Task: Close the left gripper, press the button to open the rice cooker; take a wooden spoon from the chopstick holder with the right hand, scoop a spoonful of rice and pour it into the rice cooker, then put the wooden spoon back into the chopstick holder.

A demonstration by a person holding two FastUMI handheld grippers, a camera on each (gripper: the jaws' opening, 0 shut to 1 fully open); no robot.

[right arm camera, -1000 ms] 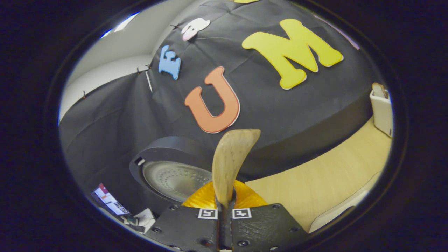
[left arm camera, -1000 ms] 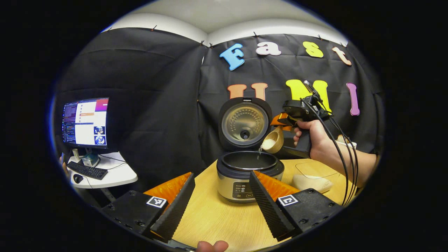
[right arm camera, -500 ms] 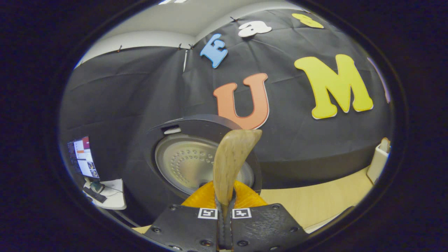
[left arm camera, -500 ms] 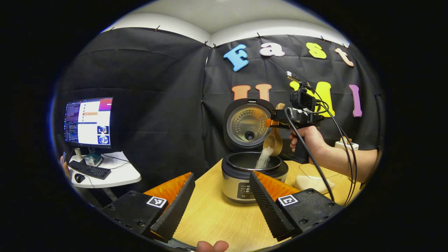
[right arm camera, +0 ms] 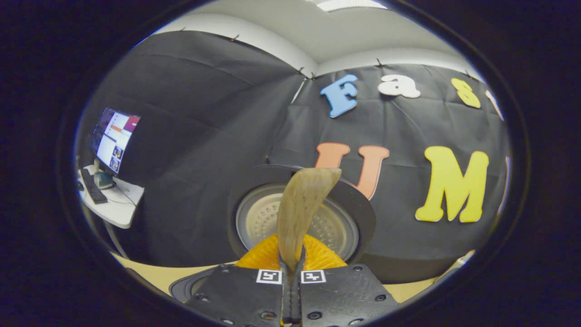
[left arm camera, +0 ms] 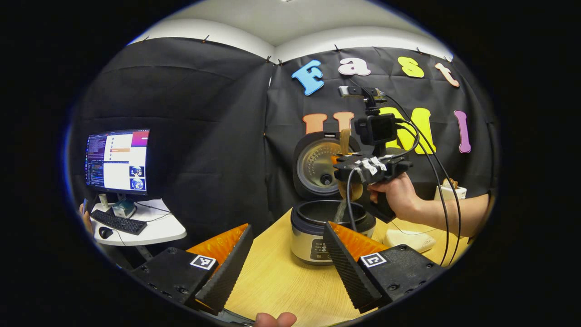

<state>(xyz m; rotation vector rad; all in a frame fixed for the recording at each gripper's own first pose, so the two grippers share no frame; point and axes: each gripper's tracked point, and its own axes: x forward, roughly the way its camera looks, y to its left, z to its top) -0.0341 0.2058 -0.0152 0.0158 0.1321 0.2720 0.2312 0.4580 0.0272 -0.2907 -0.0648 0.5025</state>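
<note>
Right gripper point(right arm camera: 291, 290) pinching the wooden spoon point(right arm camera: 299, 213) by its handle, both fingers pressed on it, handle end standing up before the camera. Seen from the left gripper view, held by a hand point(left arm camera: 399, 197) just above the rice cooker point(left arm camera: 320, 229), spoon bowl turned down over the open pot, thin stream of rice point(left arm camera: 340, 210) dropping from it into the pot. Lid point(left arm camera: 317, 163) of the rice cooker standing upright behind the pot, its metal inner face toward the camera.

Left gripper point(left arm camera: 286, 254) spread wide, empty, hanging low over the wooden table point(left arm camera: 281, 281) in front of the rice cooker, well short of it.

Judging by the lid already up and the rice falling: pouring step in hand, nearly finished, stream looking thin. Only the return of the spoon left after that.

Next move, as a judgement: wait for the last grains to leave, then lift clear of the pot rim, carry the spoon to the right of the rice cooker toward the pale chopstick holder point(left arm camera: 449, 190) by the back wall, line the spoon up over its opening, lower and release. Risk of stray grains dropping on the table if swung away too early.

Farther left of the rice cooker, off the table: monitor point(left arm camera: 117, 160), keyboard point(left arm camera: 112, 221) and mouse on a small white desk point(left arm camera: 154, 229)
</note>
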